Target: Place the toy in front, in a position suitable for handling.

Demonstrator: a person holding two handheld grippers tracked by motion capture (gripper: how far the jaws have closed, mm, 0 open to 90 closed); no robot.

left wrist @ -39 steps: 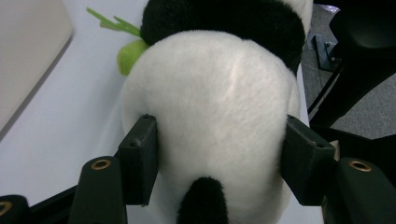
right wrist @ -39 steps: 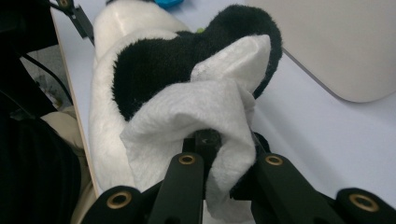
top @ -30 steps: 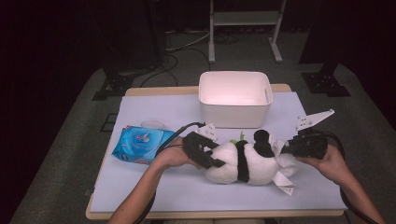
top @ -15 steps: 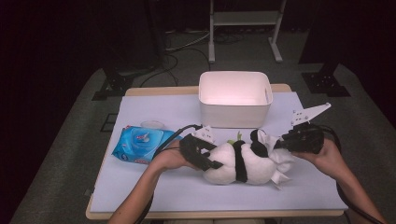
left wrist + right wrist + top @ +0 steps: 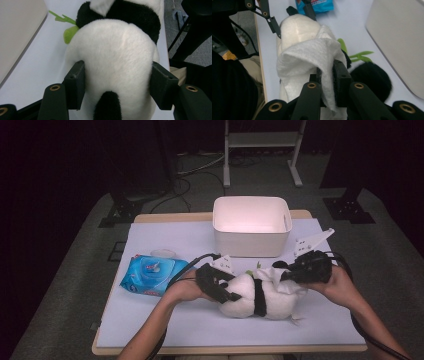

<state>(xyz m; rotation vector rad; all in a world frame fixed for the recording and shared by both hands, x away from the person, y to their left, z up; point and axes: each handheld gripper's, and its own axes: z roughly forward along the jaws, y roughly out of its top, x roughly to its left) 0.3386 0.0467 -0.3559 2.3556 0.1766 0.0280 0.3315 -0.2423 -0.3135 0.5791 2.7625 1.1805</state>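
Since a second earlier, our right gripper (image 5: 285,276) had slid leftward over the toy panda (image 5: 257,295), dragging the white wipe (image 5: 280,279) across its head. From the high view, the panda lay with its long axis across the table (image 5: 165,320), between both hands, in front of the white bin (image 5: 251,227). In the left gripper view, our left gripper (image 5: 117,85) clamped the panda's white rump, jaws halfway wide. In the right gripper view, the jaws were pinched narrowly on the wipe, draped over the panda just ahead.
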